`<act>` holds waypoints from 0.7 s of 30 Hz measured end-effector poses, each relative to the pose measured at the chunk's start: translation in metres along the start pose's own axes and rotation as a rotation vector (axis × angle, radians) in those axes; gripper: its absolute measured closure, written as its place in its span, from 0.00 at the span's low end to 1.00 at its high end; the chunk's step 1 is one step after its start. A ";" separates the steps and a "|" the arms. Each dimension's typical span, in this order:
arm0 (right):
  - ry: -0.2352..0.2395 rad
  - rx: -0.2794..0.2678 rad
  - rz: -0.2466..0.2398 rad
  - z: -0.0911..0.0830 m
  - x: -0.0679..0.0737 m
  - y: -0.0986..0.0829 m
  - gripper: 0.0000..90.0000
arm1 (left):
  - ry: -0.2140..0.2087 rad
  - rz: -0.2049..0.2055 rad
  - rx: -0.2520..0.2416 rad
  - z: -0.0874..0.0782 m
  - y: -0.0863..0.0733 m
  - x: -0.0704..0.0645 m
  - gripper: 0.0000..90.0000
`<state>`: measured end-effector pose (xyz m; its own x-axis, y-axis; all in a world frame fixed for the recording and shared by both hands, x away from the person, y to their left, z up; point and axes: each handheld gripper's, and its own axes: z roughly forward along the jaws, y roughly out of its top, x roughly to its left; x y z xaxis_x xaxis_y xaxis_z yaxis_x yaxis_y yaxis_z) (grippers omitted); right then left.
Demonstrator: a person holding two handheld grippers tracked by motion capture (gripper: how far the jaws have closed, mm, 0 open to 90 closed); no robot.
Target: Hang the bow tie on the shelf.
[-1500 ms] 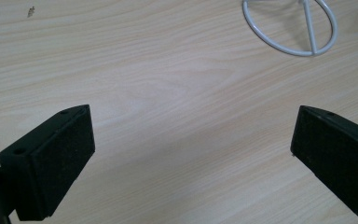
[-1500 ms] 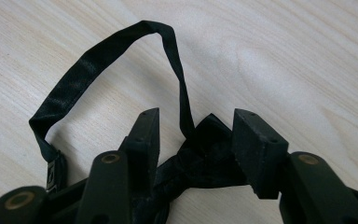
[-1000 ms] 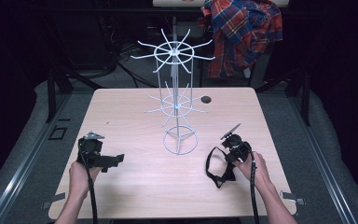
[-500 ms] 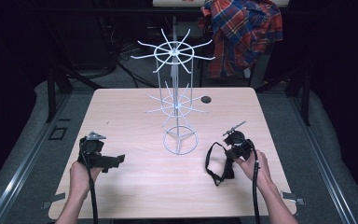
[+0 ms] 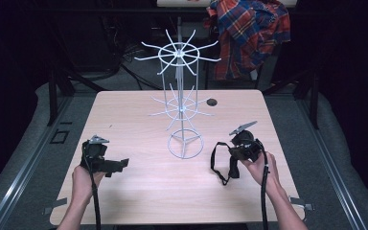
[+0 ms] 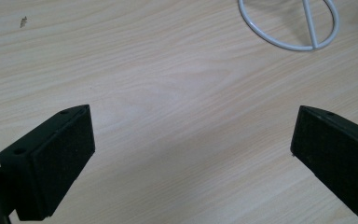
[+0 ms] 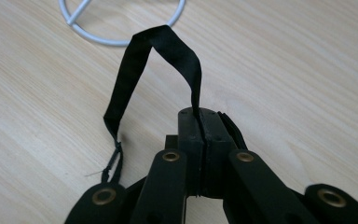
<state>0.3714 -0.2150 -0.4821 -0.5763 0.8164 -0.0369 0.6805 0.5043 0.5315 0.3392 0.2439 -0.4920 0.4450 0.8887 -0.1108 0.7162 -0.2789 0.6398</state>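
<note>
Black strap point(image 7: 154, 60) is clamped by the right gripper point(image 7: 200, 122) near the worktop's point(image 5: 124, 115) right edge; left gripper's point(image 6: 191, 154) fingers point(image 6: 58, 158) are spread.

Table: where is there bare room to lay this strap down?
Bare wood lies between the left gripper and the rack's ring base, and along the table's far left. The near middle edge is free too. It is crowded around the wire rack and by the right gripper holding the strap.

One wire rack point(image 5: 179, 103), one black strap point(image 7: 154, 70), one plaid shirt point(image 5: 251, 36), two grippers.
</note>
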 end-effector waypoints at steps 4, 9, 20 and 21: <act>0.005 -0.020 0.000 -0.005 0.002 0.002 0.99 | -0.001 -0.003 0.000 0.000 0.000 0.000 0.00; -0.004 -0.024 -0.027 -0.012 0.004 0.005 0.99 | -0.001 -0.001 0.000 0.000 0.000 0.000 0.00; 0.009 -0.117 -0.009 -0.026 0.004 0.010 0.99 | -0.004 0.001 0.003 0.000 0.001 -0.002 0.00; 0.009 -0.125 -0.009 -0.028 0.004 0.010 0.99 | -0.004 0.002 0.005 0.000 0.001 -0.002 0.00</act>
<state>0.3634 -0.2139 -0.4534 -0.5863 0.8093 -0.0349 0.6142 0.4722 0.6322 0.3387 0.2423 -0.4910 0.4483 0.8868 -0.1125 0.7181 -0.2823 0.6361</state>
